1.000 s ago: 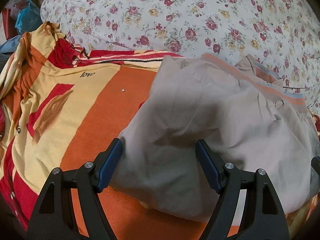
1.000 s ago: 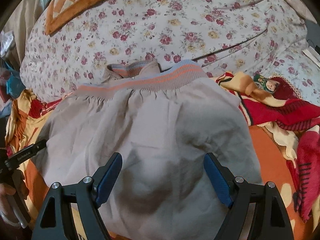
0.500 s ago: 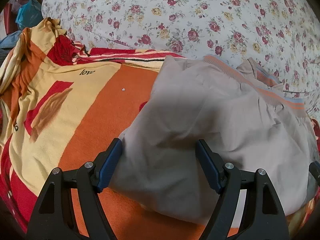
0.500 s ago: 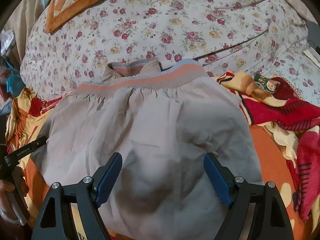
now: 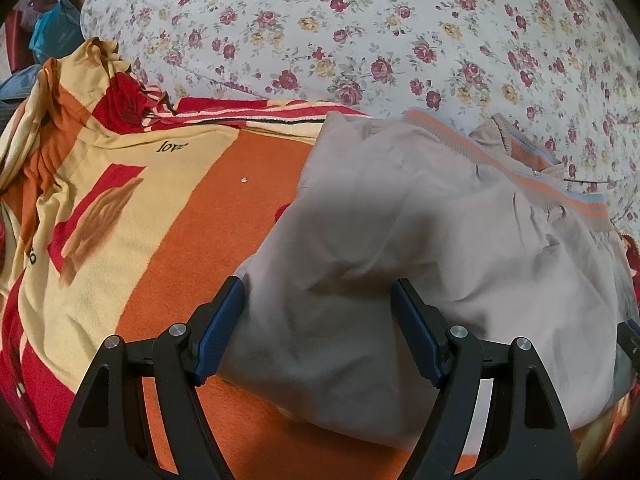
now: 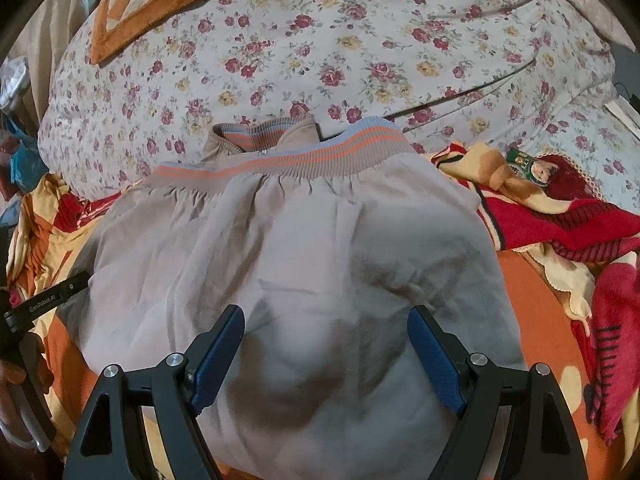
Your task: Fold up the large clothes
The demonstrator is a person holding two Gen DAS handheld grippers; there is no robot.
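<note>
Beige cloth fills both views: we see the jacket (image 6: pixel 288 264) lying folded on an orange blanket (image 5: pixel 192 248), its striped ribbed hem (image 6: pixel 304 160) toward the flowered bedsheet (image 6: pixel 360 40). Our left gripper (image 5: pixel 318 308) hangs over the garment's left edge with its blue pads wide apart, and they pinch nothing. Our right gripper (image 6: pixel 326 340) hangs over the middle of the garment, its jaws also wide apart, and they grasp no cloth.
</note>
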